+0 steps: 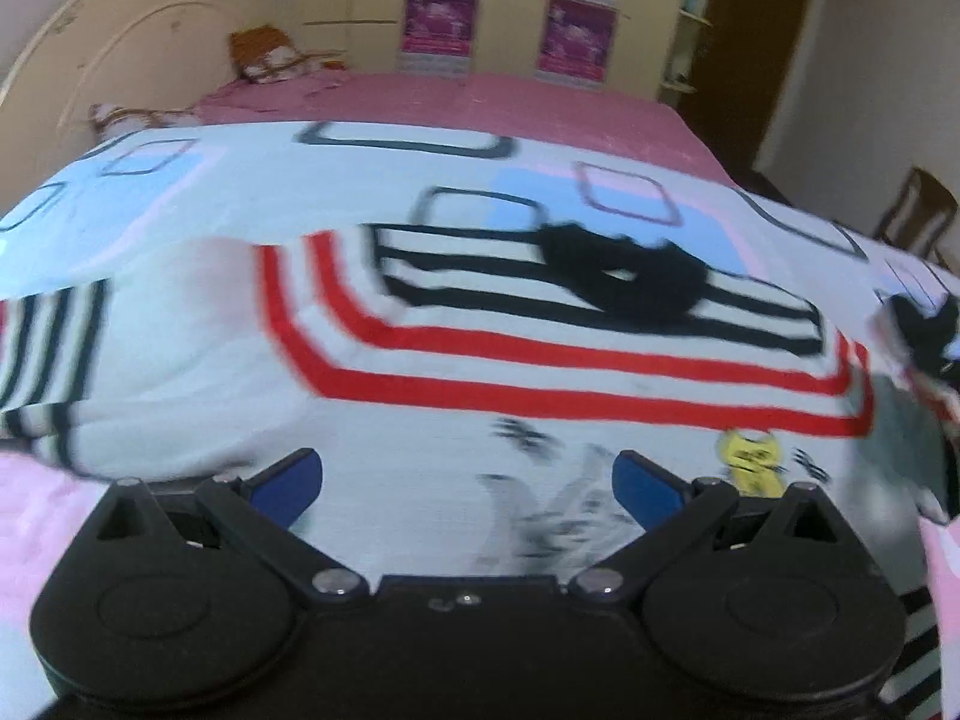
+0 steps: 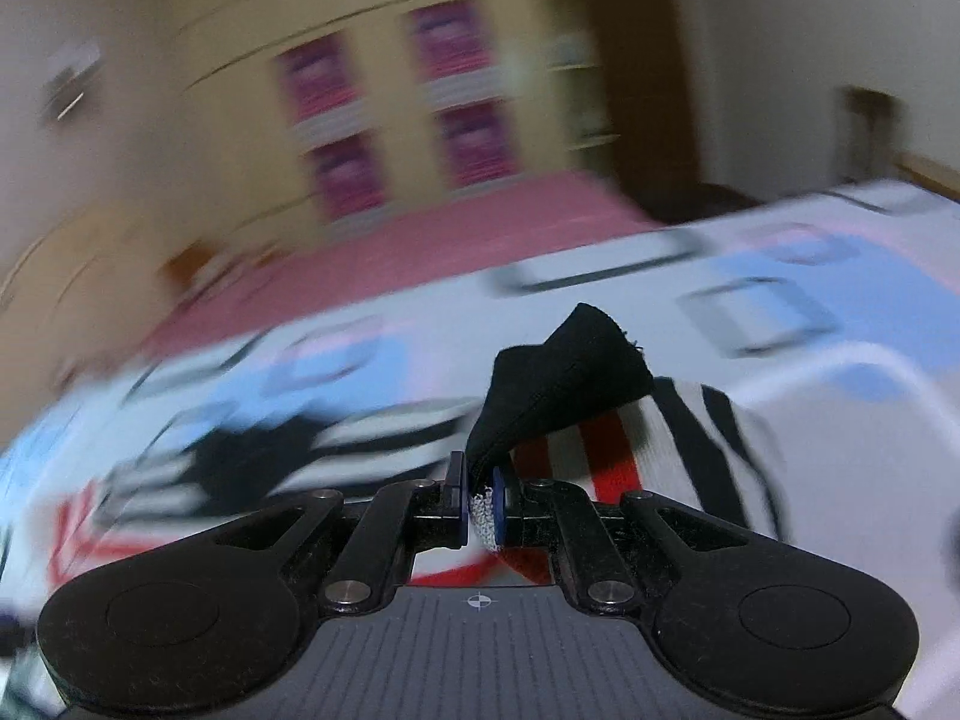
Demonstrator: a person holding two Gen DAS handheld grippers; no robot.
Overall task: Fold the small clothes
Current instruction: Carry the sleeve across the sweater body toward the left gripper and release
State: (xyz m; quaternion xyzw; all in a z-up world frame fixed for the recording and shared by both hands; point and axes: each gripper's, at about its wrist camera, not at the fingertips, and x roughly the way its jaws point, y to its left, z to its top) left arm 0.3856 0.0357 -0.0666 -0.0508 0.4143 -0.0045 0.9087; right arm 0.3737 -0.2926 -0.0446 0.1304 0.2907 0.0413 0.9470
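Setting: a bed (image 1: pixel 540 102) with a pink sheet; over its near part lies a white bedspread (image 1: pixel 252 180) printed with pale blue and pink patches and dark square outlines.
Garment: a small white top (image 1: pixel 420 372) lies spread on the bedspread, filling the middle of the left wrist view. It has two red bands, black stripes across the far part, a black collar (image 1: pixel 624 276) and a striped sleeve (image 1: pixel 48 354) at the left.
Print on garment: a small yellow figure (image 1: pixel 750 459) sits near the right finger of the left gripper, with grey and black marks beside it. Blur makes any lettering unreadable.
Left gripper: the left gripper (image 1: pixel 468 480) hangs over the near part of the top, its blue-padded fingers (image 1: pixel 288 480) spread wide with nothing between them.
Right gripper: the right gripper (image 2: pixel 478 495) has its jaws pressed together, pinching a black cuff (image 2: pixel 564 390) of the top, with white knit edge showing between the pads. The striped fabric (image 2: pixel 690 438) trails to the right behind it.
Far wall: four pink posters (image 1: pixel 441 18) hang on a cream wardrobe; their writing is too small and blurred to read.
Far left: a cream headboard (image 1: pixel 120 36) and an orange and white soft item (image 1: pixel 270 54), unclear what.
Right: a wooden chair (image 1: pixel 912 210) beside the bed.
Sharpness: the right wrist view is heavily smeared.
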